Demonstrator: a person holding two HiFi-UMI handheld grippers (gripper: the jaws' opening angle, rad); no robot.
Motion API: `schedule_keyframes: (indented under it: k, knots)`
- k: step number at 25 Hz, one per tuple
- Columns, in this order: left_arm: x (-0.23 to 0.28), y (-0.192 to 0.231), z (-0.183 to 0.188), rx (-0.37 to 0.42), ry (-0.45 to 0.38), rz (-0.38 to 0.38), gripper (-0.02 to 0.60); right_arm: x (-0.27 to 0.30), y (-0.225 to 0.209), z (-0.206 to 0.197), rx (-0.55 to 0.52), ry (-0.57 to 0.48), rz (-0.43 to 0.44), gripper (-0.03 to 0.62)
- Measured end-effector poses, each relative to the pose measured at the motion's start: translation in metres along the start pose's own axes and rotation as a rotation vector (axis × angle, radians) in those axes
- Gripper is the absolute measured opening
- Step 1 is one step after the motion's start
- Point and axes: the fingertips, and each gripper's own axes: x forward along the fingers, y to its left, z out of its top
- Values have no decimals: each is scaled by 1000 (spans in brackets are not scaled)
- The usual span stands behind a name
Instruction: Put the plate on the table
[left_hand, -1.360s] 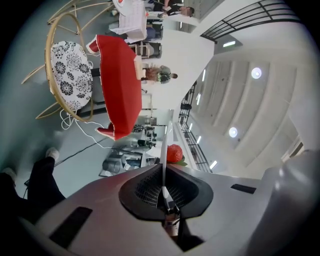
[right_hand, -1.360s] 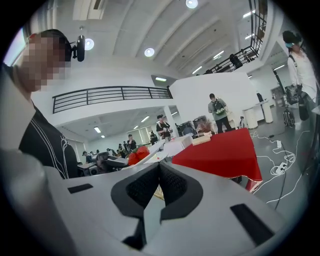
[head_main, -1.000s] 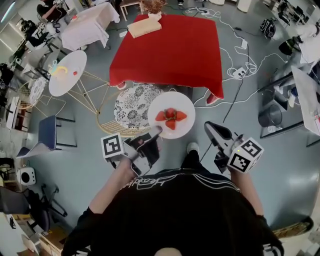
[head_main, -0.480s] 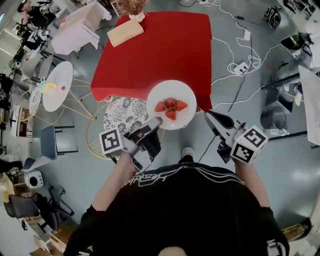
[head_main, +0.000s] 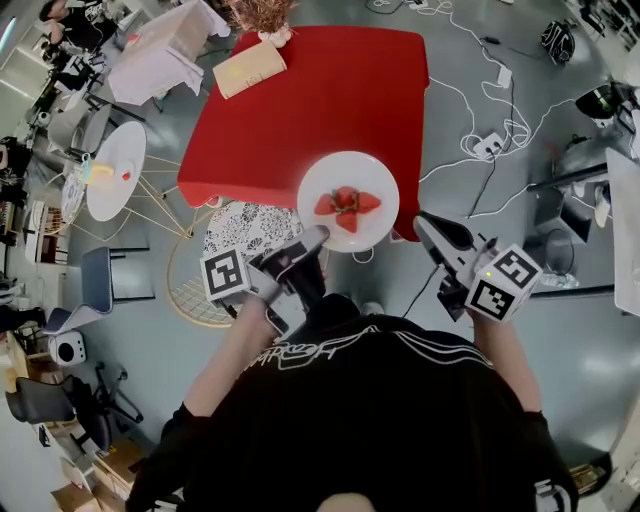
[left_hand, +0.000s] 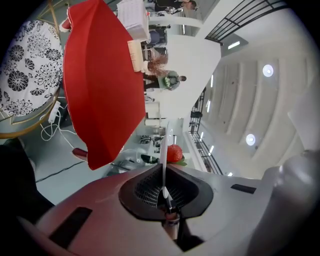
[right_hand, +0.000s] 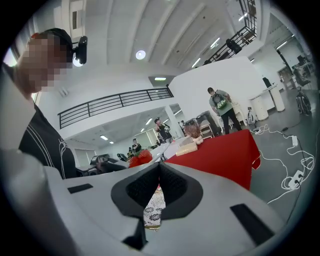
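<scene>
Holding the plate (head_main: 377, 178) by its near rim in our left gripper (head_main: 312, 238), jaws clamped on it.
From the fingers the plate, carrying strawberries (head_main: 346, 207), reaches out level and overlaps the near edge of the red table (head_main: 330, 90) in the head view. Our right gripper (head_main: 432, 228), jaws together on nothing, hangs just right of the plate. A patterned chair (head_main: 240, 228) stands beside the table, under our left gripper.

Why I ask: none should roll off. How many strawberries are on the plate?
4 strawberries, as far as the head view shows, clustered in the middle of the plate: one left, one top, one right, one bottom. Others may hide among them.
</scene>
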Motion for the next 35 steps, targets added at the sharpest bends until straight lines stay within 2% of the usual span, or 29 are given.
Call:
schedule_keyframes:
  k: [6, 10, 18, 25, 35]
  knots:
    - [4, 5, 13, -2, -13, 5, 18, 11, -10, 1, 7, -1, 8, 6]
    - [11, 11, 32, -7, -41, 5, 18, 21, -23, 3, 10, 5, 7, 6]
    - [23, 16, 73, -22, -46, 6, 18, 60, -46, 10, 35, 36, 7, 6]
    - [45, 37, 140, -60, -59, 25, 18, 128, -86, 15, 73, 88, 23, 6]
    - [56, 46, 164, -66, -74, 35, 18, 154, -102, 16, 94, 104, 37, 6]
